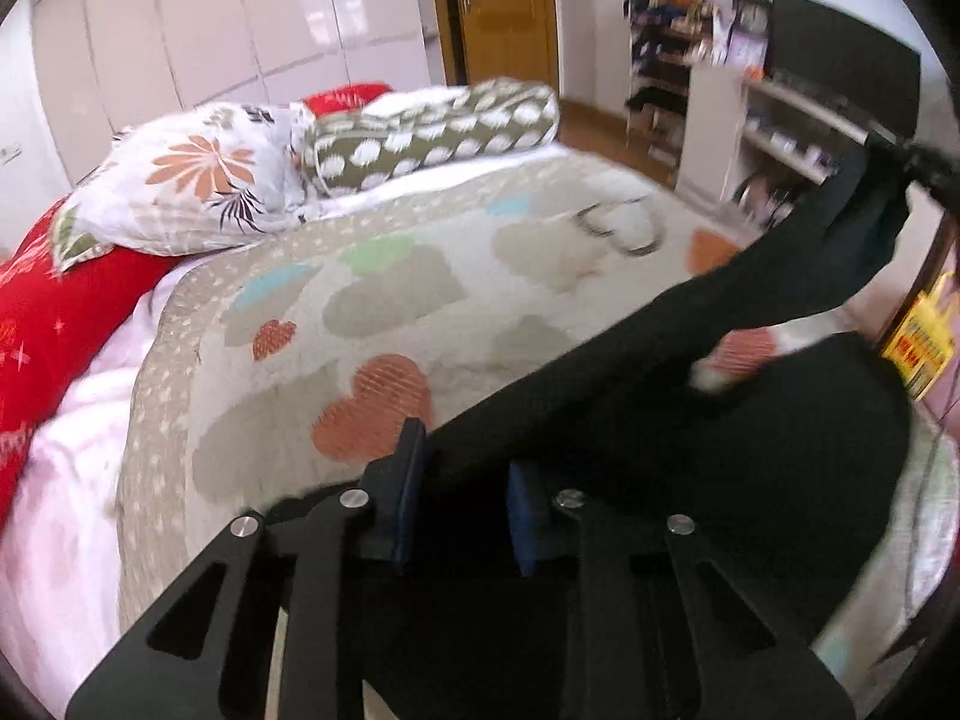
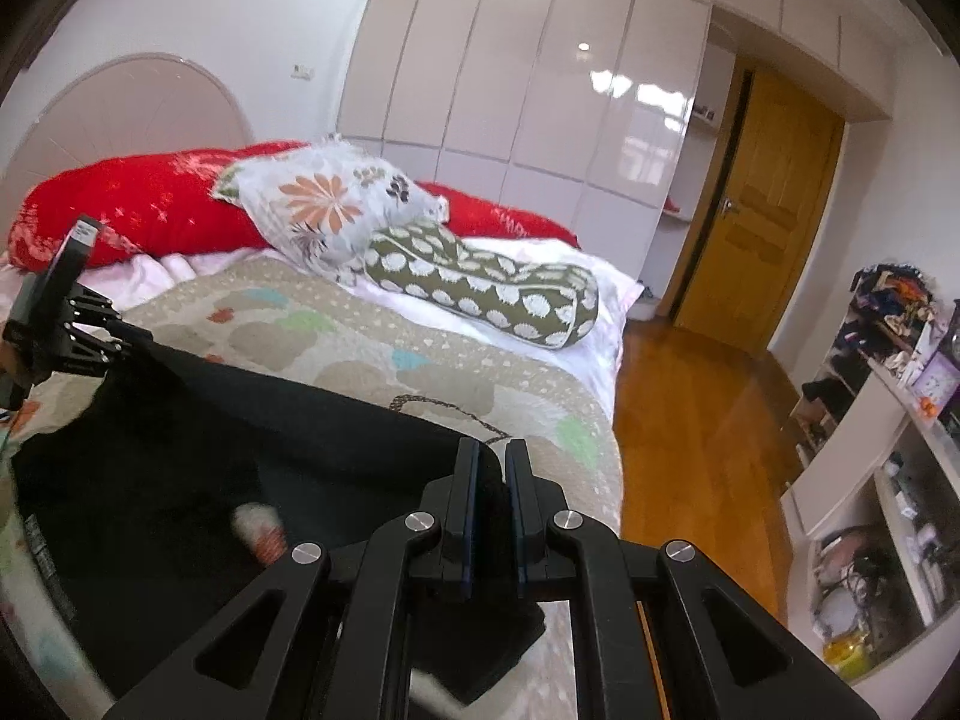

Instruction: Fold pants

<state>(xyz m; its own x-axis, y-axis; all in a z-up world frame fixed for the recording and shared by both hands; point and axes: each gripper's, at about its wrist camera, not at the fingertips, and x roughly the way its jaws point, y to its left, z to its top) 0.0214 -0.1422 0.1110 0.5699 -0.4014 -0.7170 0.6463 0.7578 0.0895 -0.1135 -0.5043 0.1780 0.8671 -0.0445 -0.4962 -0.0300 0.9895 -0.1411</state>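
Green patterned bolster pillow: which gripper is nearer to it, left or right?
Right, though only slightly. The right gripper, shut on the black pants, sits at the bed's door-side edge, where the bolster pillow lies further up. The left gripper, also holding the pants, is across the bed.

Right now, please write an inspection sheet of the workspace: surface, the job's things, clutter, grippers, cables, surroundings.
Surface: bed with patterned quilt.
Job's things: black pants lifted, stretched between both grippers, lower part lying on the quilt.
Clutter: floral pillow, green bolster, red pillows at the head end.
Grippers: left gripper shut on the pants; right gripper shut on the pants.
Cables: nothing seen.
Surroundings: white wardrobe, wooden door, cluttered shelves, wooden floor.
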